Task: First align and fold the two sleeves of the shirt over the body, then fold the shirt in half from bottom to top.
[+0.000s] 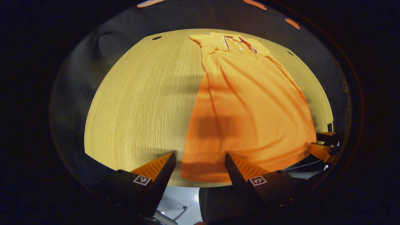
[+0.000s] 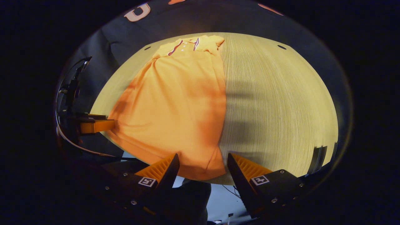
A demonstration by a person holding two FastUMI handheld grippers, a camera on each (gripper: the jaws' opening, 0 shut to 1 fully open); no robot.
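in the left gripper view the left gripper is hovering just off the near edge of the table, its fingers standing wide apart and holding nothing, with the bottom hem of the shirt lying between and beyond them. in the right gripper view the right gripper is doing the same at the other bottom corner, fingers spread wide and empty. each gripper is also showing in the other's view, off to the side at the hem edge, and there i cannot tell whether it is touching the cloth.

the shirt is lying flat on the table, bottom toward the grippers, collar at the far end. the sleeves are looking already folded in over the body, since the shape is narrow with straight side edges, so this is probably the start of the bottom-to-top fold. that would explain why both grippers are sitting at the hem, one per corner: gripping both corners keeps the hem straight as it is carried up.

the hem is hanging slightly over the near table edge, which gives the fingers room to slip around it. bare table is lying open on both sides of the shirt, and little is lying past the collar, so the lift toward the far end is looking unobstructed.
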